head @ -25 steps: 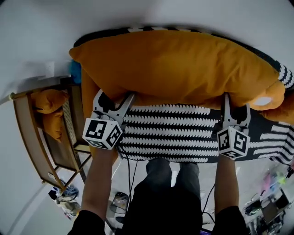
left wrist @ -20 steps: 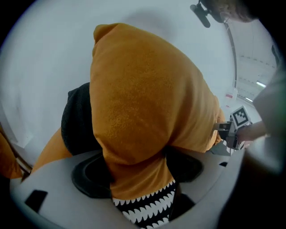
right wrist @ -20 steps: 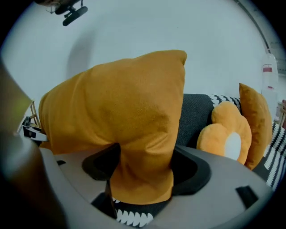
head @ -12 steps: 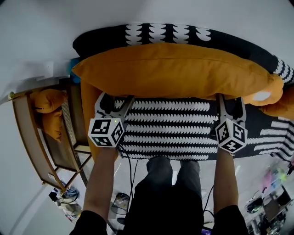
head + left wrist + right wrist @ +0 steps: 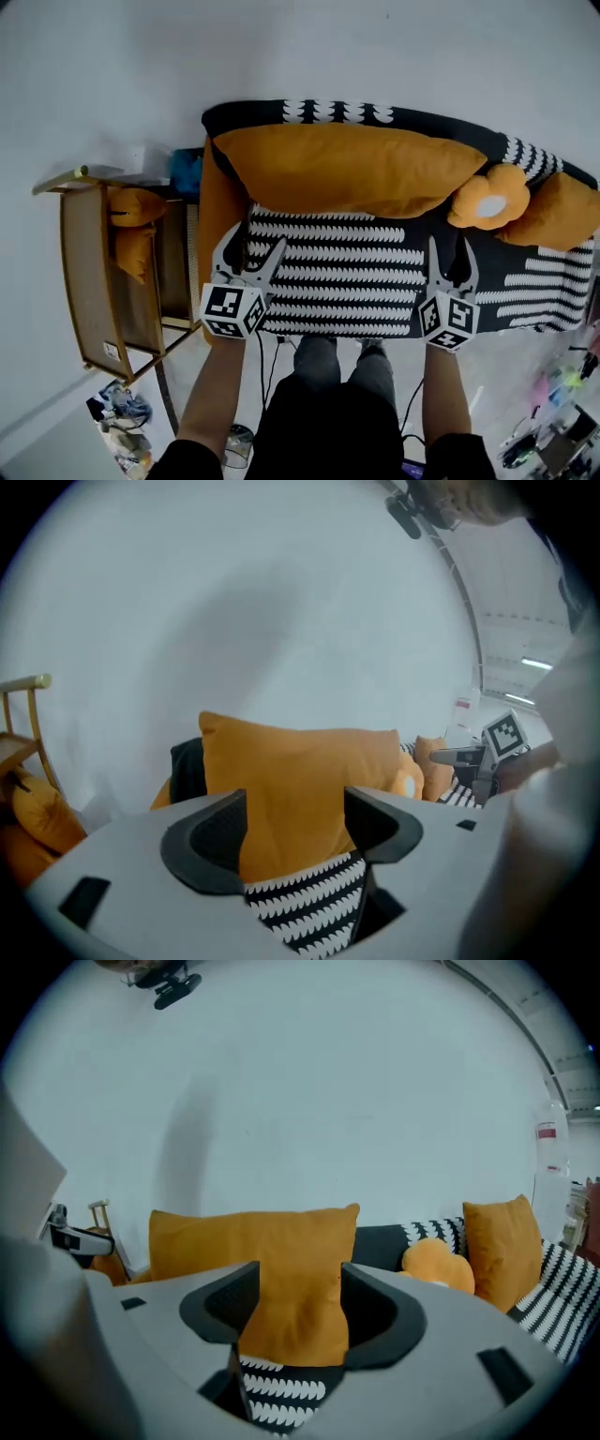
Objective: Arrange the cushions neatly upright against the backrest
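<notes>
The long orange cushion (image 5: 347, 169) stands on its lower edge on the seat of the black-and-white sofa (image 5: 337, 272). Its long axis runs side to side along the sofa, its broad face turns out toward the person, and its back leans against the backrest (image 5: 441, 120). At its right end sits one flower-shaped orange cushion (image 5: 487, 199) with a pale centre, touching it. Just beyond that, one square orange cushion (image 5: 562, 211) stands upright against the backrest. That makes three cushions counted on the seat. An orange shape (image 5: 217, 234) at the sofa's left end may be a fourth cushion or the arm, and the views do not settle which. Beside the sofa, a wooden chair (image 5: 84, 272) carries two more orange cushions (image 5: 131, 230), one above the other. There are two tongs, both held in front of the seat's front part and well apart from the long cushion. The left gripper (image 5: 253, 246) has its jaws apart, just closed in a little, with nothing between the pads. The right gripper (image 5: 451, 251) is the same, its jaws parted, just narrowed and empty. Through each gap only the distant cushion and the patterned seat show.
</notes>
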Action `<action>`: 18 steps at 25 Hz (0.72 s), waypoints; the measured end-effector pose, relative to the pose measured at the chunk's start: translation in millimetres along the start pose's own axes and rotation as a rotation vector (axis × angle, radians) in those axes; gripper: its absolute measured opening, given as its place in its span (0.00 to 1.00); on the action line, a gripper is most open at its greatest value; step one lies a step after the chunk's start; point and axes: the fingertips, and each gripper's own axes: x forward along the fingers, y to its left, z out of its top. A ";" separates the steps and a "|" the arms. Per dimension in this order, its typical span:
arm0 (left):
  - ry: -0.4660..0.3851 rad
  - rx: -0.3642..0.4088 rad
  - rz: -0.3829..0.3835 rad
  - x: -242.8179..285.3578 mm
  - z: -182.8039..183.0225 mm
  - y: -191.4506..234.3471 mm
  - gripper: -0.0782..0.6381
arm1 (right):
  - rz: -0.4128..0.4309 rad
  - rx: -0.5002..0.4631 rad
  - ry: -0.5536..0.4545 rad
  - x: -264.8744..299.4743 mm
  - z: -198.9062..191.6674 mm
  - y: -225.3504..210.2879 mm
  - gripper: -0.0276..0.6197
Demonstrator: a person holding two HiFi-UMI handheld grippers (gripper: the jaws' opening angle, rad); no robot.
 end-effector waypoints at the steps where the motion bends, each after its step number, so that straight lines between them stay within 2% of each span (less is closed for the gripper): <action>1: -0.018 0.008 -0.006 -12.6 10.7 -11.1 0.57 | 0.012 0.000 -0.009 -13.8 8.2 1.4 0.48; 6: -0.085 0.029 -0.014 -69.5 43.4 -64.9 0.46 | 0.082 -0.019 -0.071 -82.1 45.4 -3.3 0.40; 9: -0.139 0.027 -0.014 -95.1 58.7 -110.1 0.41 | 0.123 -0.039 -0.130 -130.6 66.8 -23.8 0.35; 14: -0.212 0.034 -0.016 -148.7 80.1 -196.9 0.35 | 0.172 -0.068 -0.193 -213.0 79.9 -65.5 0.29; 18: -0.304 0.034 -0.013 -195.6 105.4 -254.6 0.32 | 0.205 -0.069 -0.247 -262.6 96.8 -88.7 0.24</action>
